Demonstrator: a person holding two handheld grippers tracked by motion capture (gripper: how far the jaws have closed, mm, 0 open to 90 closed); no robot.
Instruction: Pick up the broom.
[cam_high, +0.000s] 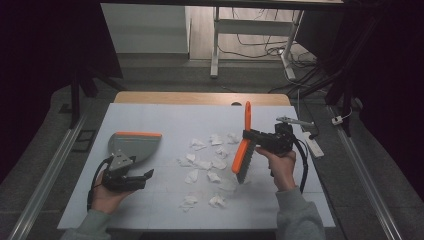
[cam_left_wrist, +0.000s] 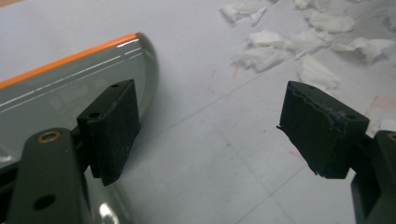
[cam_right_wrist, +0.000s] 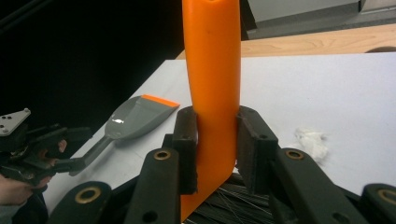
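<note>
My right gripper (cam_high: 248, 135) (cam_right_wrist: 215, 140) is shut on the orange handle of a hand brush (cam_high: 242, 156) (cam_right_wrist: 212, 70). The brush stands nearly upright, its dark bristles (cam_high: 245, 170) down over the right edge of several torn white paper scraps (cam_high: 205, 162) (cam_left_wrist: 299, 44) in the middle of the table. A grey dustpan (cam_high: 134, 145) (cam_left_wrist: 60, 88) (cam_right_wrist: 135, 119) with an orange lip lies at the left. My left gripper (cam_high: 140, 169) (cam_left_wrist: 210, 112) is open just in front of it; the left pad is by the pan's body and nothing is between the jaws.
A white mat (cam_high: 165, 120) covers a wooden table whose far edge (cam_high: 200, 97) shows bare. A white bar-shaped device (cam_high: 314, 145) lies at the mat's right edge. Desk legs and cables (cam_high: 255, 50) stand on the floor beyond.
</note>
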